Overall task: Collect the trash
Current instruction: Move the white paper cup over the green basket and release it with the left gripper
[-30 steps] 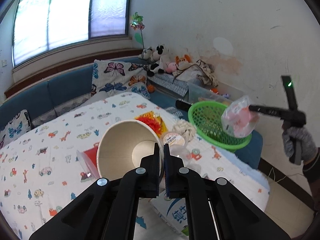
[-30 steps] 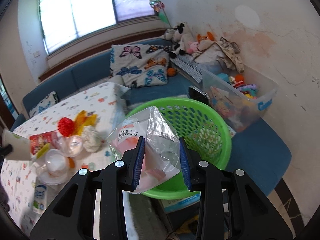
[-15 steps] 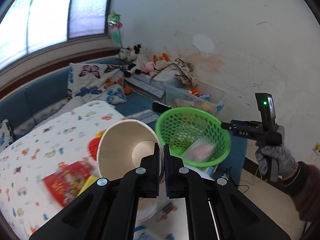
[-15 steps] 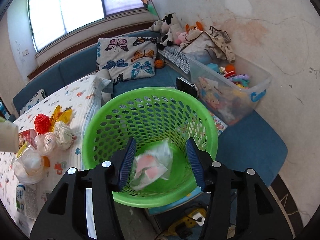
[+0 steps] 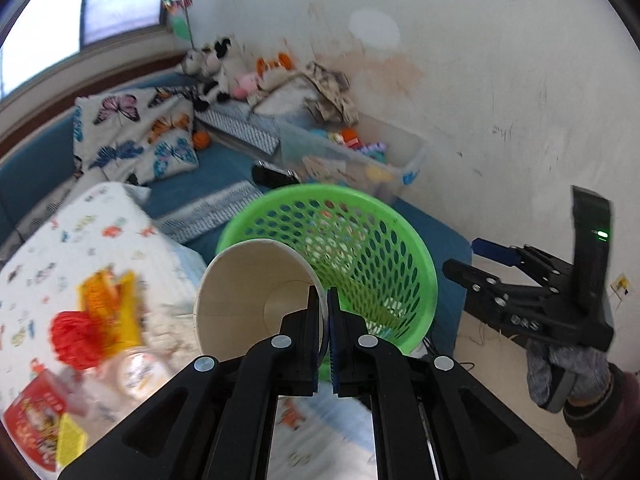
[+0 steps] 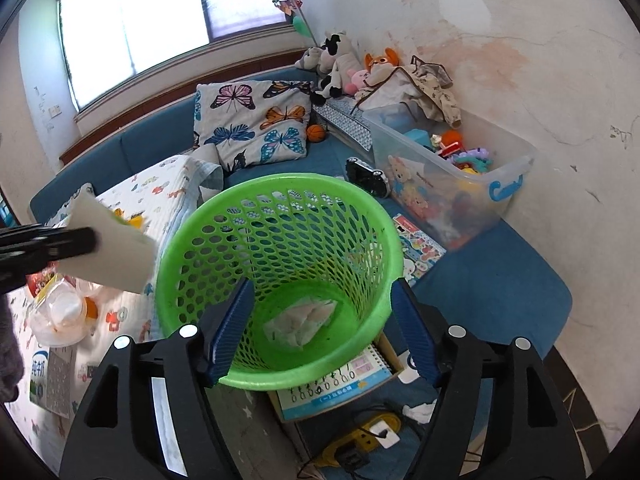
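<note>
My left gripper (image 5: 324,300) is shut on the rim of a white paper cup (image 5: 248,292), held on its side just left of the green mesh basket (image 5: 404,252). In the right wrist view the same cup (image 6: 116,248) hangs beside the basket's (image 6: 280,188) left rim. My right gripper (image 6: 320,320) hovers over the basket, its jaws opening with nothing between them. A clear plastic bag (image 6: 304,320) lies on the basket's bottom. In the left wrist view the right gripper (image 5: 472,256) stands to the right of the basket.
The table (image 6: 168,184) with a patterned cloth holds more trash: a red packet (image 5: 36,420), a red and yellow wrapper (image 5: 92,316), clear plastic cups (image 6: 60,312). A clear toy bin (image 6: 460,172) sits behind the basket on the blue bench. Books and a power strip (image 6: 360,440) lie on the floor below.
The right gripper opened and the plastic bag dropped from it into the basket. The left gripper carried the paper cup to the right, from over the table to the basket's side.
</note>
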Available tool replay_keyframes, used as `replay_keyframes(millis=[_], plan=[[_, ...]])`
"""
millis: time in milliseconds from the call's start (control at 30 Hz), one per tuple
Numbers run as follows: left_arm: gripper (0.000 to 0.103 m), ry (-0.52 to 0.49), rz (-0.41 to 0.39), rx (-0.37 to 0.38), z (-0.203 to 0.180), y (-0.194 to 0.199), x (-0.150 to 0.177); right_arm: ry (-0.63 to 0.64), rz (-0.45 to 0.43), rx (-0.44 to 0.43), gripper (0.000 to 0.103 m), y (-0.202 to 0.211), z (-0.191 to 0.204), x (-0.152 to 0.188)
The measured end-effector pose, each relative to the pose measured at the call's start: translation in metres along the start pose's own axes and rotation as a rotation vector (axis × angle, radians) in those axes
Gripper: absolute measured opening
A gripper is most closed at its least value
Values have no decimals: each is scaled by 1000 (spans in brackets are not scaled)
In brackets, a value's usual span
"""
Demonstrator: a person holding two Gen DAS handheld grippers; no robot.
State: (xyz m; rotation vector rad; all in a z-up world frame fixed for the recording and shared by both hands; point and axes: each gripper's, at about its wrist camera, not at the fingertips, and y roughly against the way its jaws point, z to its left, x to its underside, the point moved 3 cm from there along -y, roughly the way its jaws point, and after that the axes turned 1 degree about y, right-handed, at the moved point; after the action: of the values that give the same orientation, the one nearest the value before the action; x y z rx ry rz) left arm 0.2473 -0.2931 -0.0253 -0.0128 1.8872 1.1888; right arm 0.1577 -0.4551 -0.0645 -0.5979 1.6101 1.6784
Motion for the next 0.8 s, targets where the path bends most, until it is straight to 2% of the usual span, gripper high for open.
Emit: replay_keyframes(millis=[233,300,433,500,633,700,800], plan=[[5,11,84,15,-12,-38,-9,-7,3,-14,72,-2,-5,4],[18,23,95,23,-11,-43,-9,-10,6,-16,72,-2,-6,5],[22,35,109,39,-11,-46,-7,-20,10,-20,72,-3,-11,8],[29,42,106,42,-11,-42,-5,-22,11,-19,72,-2,-12,10],[29,35,73,33,-9,-24,-2,-20,12,-39,72,2,-6,12],[34,38,44,21,-5,-8,0,-14,11,-51,73,6,0,13],[38,51,-6,1,2,18,6,3,5,-72,75,11,13,13]])
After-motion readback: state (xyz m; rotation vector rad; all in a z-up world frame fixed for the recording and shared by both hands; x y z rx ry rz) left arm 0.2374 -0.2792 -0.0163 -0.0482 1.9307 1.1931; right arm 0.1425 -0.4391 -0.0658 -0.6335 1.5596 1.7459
